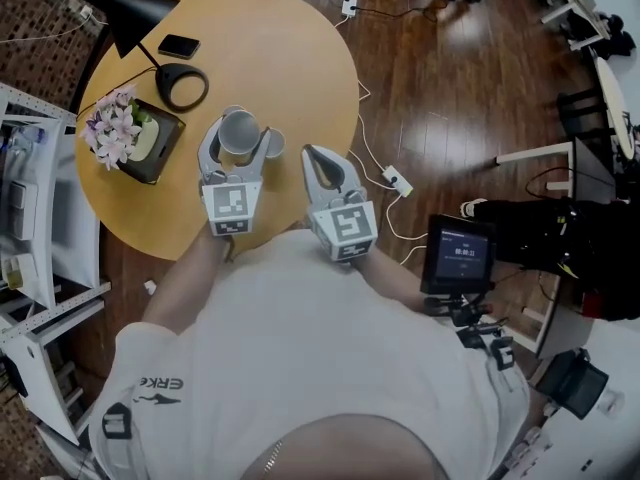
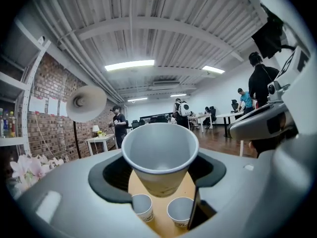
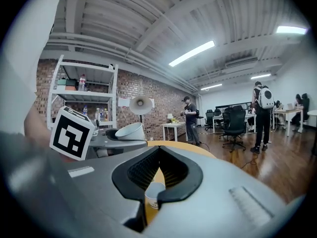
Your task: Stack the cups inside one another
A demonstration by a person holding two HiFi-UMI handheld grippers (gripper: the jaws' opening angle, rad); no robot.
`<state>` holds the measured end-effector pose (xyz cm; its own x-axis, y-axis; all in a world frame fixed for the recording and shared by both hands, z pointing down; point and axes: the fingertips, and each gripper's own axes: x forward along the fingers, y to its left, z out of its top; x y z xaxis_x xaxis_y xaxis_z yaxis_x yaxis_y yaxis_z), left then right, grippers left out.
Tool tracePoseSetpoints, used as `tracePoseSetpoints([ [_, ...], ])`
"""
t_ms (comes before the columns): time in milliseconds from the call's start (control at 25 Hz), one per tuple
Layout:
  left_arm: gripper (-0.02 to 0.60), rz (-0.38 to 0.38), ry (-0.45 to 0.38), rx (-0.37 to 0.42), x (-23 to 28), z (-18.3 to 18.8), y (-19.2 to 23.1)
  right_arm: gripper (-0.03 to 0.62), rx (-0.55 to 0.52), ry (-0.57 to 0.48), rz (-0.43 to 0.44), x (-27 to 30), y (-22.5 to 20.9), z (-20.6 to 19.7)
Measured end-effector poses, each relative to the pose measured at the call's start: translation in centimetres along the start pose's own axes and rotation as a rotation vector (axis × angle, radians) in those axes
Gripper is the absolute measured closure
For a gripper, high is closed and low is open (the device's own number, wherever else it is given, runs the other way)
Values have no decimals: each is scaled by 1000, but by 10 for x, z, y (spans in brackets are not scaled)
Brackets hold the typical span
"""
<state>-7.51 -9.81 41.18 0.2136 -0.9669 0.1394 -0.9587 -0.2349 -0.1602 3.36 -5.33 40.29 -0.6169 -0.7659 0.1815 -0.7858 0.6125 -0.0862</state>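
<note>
My right gripper (image 3: 149, 200) had its jaws together on nothing, the dark pads ringing an open hollow. Through that hollow, just beyond the tips, I saw a paper cup (image 3: 154, 189) standing on the yellow table (image 3: 184, 144). Off to its left was the left gripper (image 3: 121, 141), its marker cube (image 3: 72, 133) facing me, carrying a tilted white cup (image 3: 130, 131). Far ahead stood shelving (image 3: 84, 95) against a brick wall (image 3: 163, 103).

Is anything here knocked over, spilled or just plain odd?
Nothing stands out. The left hand-held gripper holds one paper cup open end up; the two other cups below it stand upright on the round table, nothing spilled. The right hand-held gripper is shut and empty.
</note>
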Motion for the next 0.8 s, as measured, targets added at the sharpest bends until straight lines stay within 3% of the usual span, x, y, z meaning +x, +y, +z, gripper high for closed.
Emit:
tracePoseSetpoints([
  [320,249,-31,0,15,10,4,-17,580,14,-13,-20,-6,-15,-2],
  [600,249,-52,18,-2,21,-17,-20,580,17,-7,-42,2,-20,-12],
  [800,249,-37,39,7,27,-14,-49,580,21,-33,-46,-21,-49,-3],
])
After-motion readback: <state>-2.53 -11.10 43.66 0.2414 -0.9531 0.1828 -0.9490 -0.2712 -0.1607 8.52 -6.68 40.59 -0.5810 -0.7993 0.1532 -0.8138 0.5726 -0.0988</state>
